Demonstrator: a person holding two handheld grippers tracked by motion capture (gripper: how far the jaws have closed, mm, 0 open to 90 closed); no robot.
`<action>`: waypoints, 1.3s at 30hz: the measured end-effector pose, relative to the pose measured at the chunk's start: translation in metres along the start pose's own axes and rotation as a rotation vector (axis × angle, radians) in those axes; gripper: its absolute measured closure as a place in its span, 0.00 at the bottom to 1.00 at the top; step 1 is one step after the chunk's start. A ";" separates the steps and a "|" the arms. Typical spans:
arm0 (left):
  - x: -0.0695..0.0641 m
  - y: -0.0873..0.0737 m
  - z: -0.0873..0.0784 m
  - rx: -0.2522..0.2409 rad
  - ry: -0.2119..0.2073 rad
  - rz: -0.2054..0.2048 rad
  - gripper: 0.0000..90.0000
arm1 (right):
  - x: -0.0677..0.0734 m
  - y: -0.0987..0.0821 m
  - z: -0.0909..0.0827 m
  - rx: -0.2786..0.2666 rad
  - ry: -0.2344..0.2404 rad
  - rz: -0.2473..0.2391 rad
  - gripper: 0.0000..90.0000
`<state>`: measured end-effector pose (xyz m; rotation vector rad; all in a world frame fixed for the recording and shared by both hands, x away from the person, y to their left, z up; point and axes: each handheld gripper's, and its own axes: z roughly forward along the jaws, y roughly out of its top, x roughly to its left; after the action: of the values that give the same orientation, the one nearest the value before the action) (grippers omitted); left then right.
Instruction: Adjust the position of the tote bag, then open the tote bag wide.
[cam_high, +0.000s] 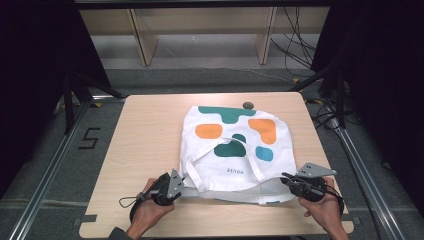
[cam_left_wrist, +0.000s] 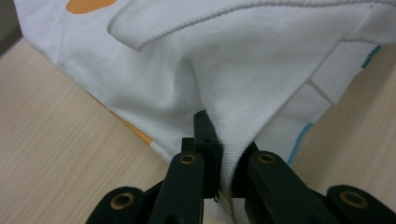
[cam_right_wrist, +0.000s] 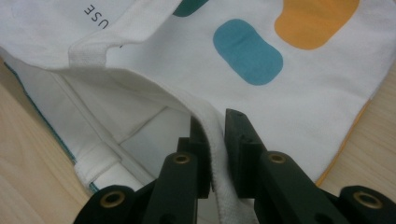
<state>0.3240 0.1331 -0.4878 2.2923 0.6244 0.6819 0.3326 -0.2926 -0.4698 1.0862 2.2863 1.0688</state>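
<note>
Both grips are on: the left hand-held gripper (cam_left_wrist: 219, 163) pinches the tote bag (cam_high: 235, 150) at its near-left hem, the right hand-held gripper (cam_right_wrist: 215, 149) clamps the near-right hem. Bag lies flat mid-worktop (cam_high: 145, 140). Best lift both corners evenly, keeping the hem taut.

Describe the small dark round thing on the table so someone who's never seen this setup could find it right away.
Start at the wooden table and find the white tote bag with teal and orange blobs lying on it. Follow the bag to its far edge, away from the person's hands. The small dark round spot sits just beyond that edge on bare wood, the one dark mark there.
</note>
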 end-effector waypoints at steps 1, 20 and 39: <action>-0.001 0.000 -0.001 0.005 -0.004 0.003 0.96 | -0.001 0.000 0.000 0.000 0.006 -0.003 0.91; -0.001 0.009 -0.026 -0.091 -0.056 -0.048 0.96 | -0.002 0.003 -0.004 -0.030 -0.005 0.004 0.92; 0.022 0.039 -0.069 -0.263 0.006 -0.090 0.96 | 0.003 0.045 -0.039 -0.193 -0.029 -0.048 0.98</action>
<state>0.3074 0.1510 -0.4097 2.0088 0.5990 0.6850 0.3290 -0.2904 -0.4106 0.9594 2.1245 1.2177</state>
